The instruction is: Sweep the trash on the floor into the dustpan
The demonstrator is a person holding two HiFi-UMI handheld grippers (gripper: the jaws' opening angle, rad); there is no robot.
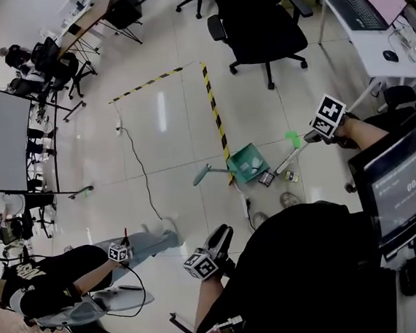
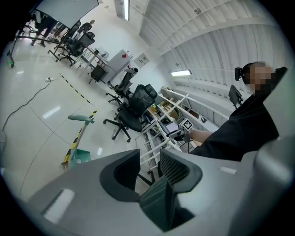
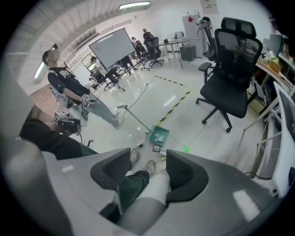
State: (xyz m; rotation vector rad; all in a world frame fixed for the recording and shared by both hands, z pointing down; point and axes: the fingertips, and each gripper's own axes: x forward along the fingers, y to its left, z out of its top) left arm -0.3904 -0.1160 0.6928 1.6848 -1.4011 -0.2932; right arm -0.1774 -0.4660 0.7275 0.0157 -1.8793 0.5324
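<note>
- The trash (image 1: 267,180), a few small pieces on the floor, lies below and ahead of the right gripper (image 1: 313,136), down the line of the broom handle (image 1: 289,159).
- The dustpan (image 1: 248,164) sits just beyond the trash on the side away from that gripper. We judge the sweep should push away from the right gripper.
- The dustpan handle (image 1: 203,175) slants off toward the left gripper's side, roughly across the broom's line.
- In the right gripper view, the right gripper (image 3: 148,168) clamps the broom handle (image 3: 138,184) between its jaws, held out high and pointing down at the trash (image 3: 156,148).
- The left gripper (image 1: 218,238) hangs close to our body, well apart from the dustpan. In its own view, the left gripper (image 2: 147,168) has its jaws spread, with nothing between them.
- The right gripper is the nearer one, so the sweep falls to it.
</note>
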